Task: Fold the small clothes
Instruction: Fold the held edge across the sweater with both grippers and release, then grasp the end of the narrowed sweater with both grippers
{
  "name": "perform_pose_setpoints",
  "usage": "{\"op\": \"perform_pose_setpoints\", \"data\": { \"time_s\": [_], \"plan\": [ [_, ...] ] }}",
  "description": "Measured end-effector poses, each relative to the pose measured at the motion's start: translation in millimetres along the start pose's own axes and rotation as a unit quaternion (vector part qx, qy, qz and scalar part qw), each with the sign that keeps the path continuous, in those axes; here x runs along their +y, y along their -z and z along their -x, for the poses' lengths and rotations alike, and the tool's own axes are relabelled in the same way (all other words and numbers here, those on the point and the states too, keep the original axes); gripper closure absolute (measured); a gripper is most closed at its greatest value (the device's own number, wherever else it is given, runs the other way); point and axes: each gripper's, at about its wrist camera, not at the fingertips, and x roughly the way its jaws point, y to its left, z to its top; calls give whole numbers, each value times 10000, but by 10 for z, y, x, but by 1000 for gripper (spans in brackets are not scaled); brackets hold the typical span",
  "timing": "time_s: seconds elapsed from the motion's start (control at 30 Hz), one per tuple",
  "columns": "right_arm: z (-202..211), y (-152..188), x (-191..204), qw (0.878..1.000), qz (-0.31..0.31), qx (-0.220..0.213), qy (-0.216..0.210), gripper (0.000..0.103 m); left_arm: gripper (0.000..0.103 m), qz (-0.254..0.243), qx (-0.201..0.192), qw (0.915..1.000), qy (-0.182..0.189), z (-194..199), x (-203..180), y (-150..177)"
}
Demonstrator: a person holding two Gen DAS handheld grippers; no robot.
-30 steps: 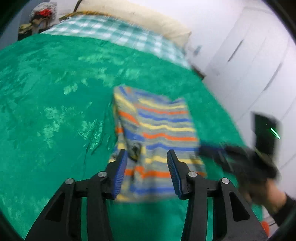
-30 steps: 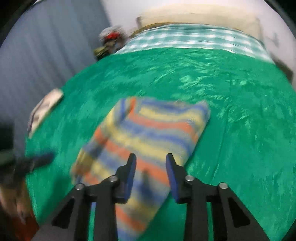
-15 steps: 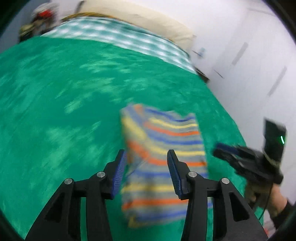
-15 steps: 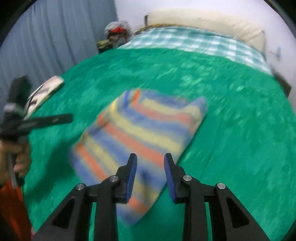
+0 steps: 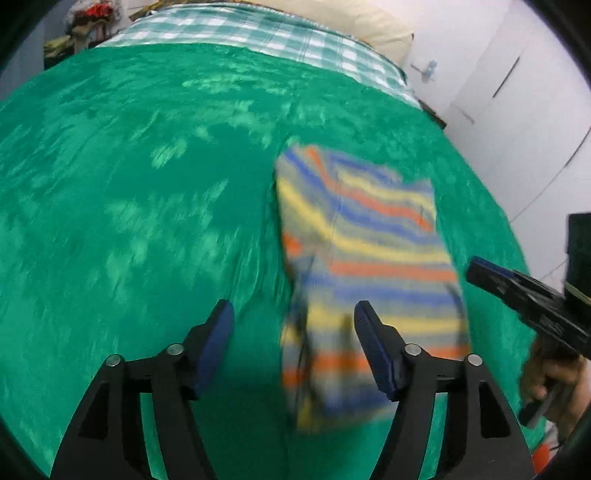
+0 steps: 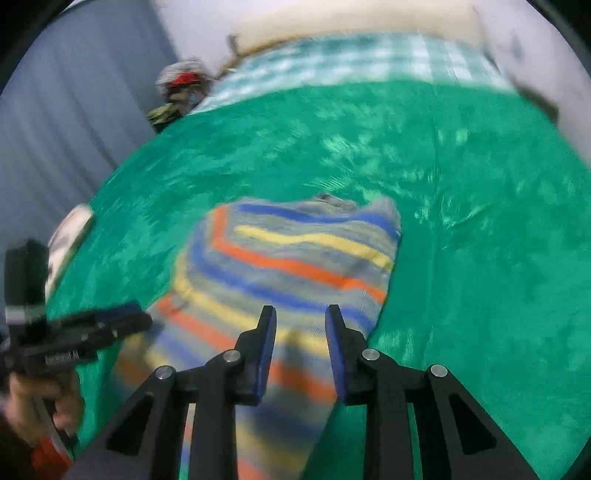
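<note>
A striped garment [image 5: 365, 266] in blue, yellow, orange and grey bands lies folded into a rough rectangle on the green bedspread [image 5: 129, 206], toward the right half of the bed as the left wrist view shows it, with its long axis running away from the camera. The left gripper [image 5: 293, 314] hovers above the near end of the bed with its fingers [image 5: 221, 325] spread wide and nothing between them; the left finger is over bare bedspread, while the right one lies over the near left part of the garment. In the same view the right gripper [image 5: 480, 271] comes in from the right edge, held in a hand [image 5: 550, 373], its dark tip just beside the right edge of the garment. From the right wrist view the right gripper [image 6: 301, 317] is above the near part of the striped garment [image 6: 295, 258], its fingers [image 6: 267, 332] parted by a moderate gap and gripping nothing. The left gripper [image 6: 122, 317] shows at the left of that view, held in a hand [image 6: 48, 402], its tip near the garment's left edge. Beyond the green bedspread [image 6: 480, 221] lie a green and white checked sheet [image 5: 258, 37] and a pale pillow [image 5: 373, 26] at the head of the bed. A heap of things [image 6: 181, 88] sits by the grey curtain [image 6: 74, 110]. Both views are blurred.
</note>
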Motion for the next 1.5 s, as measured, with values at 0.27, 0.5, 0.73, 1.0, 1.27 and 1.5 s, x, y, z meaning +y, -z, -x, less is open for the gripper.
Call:
{"op": "perform_pose_setpoints", "data": {
  "time_s": [0.27,0.5,0.73,1.0,1.27,1.5],
  "plan": [
    [88,805,331,9977,-22,604,292,52,11,-165,-14,9947,-1015,157,-40,355],
    [550,877,479,9988,-254,198,367,30,11,-346,-231,9929,-1112,472,-166,390],
    [674,1065,519,9986,-341,195,358,30,11,-545,-340,9907,-1201,694,-208,465],
    [615,1048,304,9979,-530,183,326,30,11,-84,-82,9994,-339,509,73,317],
    [17,359,-359,9883,-1526,-13,24,30,15,87,229,9995,190,-286,99,-373],
    [-667,8,-387,9866,-1587,219,-296,55,75,-125,558,9972,476,-812,-139,-551]
  ]
}}
